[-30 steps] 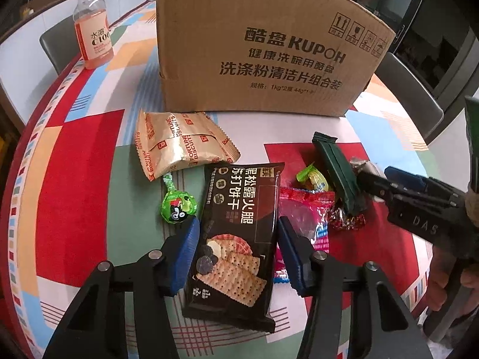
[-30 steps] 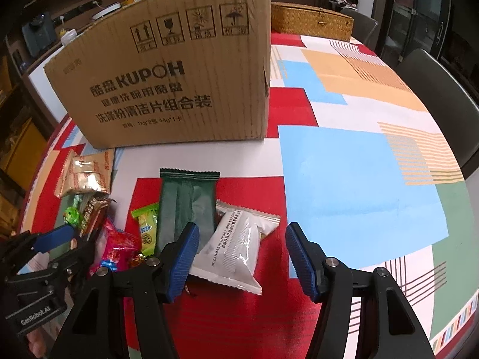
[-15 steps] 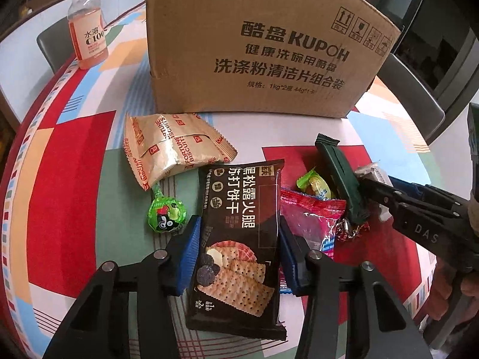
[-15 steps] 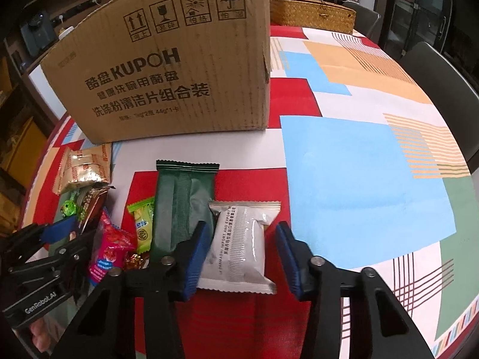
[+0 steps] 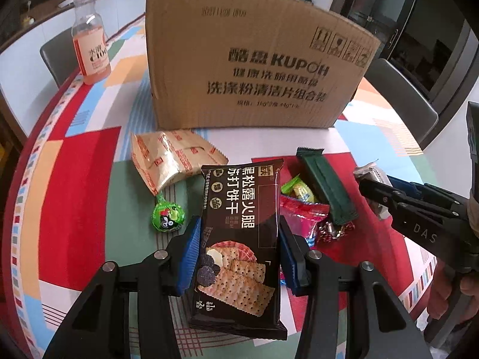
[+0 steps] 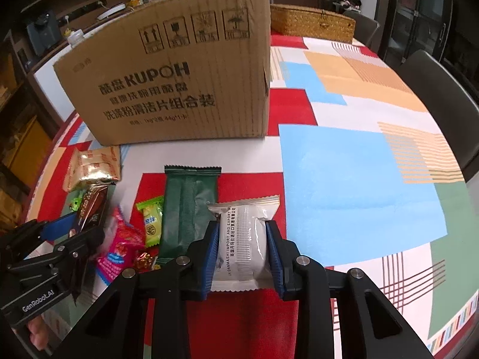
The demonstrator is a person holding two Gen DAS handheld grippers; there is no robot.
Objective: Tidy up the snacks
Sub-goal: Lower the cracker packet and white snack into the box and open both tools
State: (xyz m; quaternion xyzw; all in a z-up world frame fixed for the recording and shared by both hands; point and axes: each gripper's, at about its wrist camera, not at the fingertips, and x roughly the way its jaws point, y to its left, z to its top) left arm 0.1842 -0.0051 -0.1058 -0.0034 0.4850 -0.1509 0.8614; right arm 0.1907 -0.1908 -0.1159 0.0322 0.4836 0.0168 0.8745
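Both tongs are loaded, both packs still down on the bench (image 6: pixel 359 164), in front of the cardboard box (image 5: pixel 254 68).

Left tongs (image 5: pixel 238 254): blue pads pressed on the long edges of the black cracker pack (image 5: pixel 239 239). Pack's long axis runs straight along the tongs toward the box, far end nearest the box, near end sticking out behind the pads. Jaws closed in a touch over the last second and are clamped on it.

Right tongs (image 6: pixel 241 257): jaws have just been closing and now pinch the white wrapped pastry (image 6: pixel 244 239) across its short width. Long axis also points at the box, near its right-hand corner.

Relation that matters, I'd judge: the box stands dead ahead of both tongs and well taller than either pack, so each one has to go up and forward over the near wall, long axis already aligned with travel. Box opening isn't visible from either wrist.

Loose snacks lie between the two tongs in front of the box: green bar (image 6: pixel 188 203), pink pouch (image 6: pixel 119 248), gold pack (image 5: pixel 170 155). Neither is gripped.
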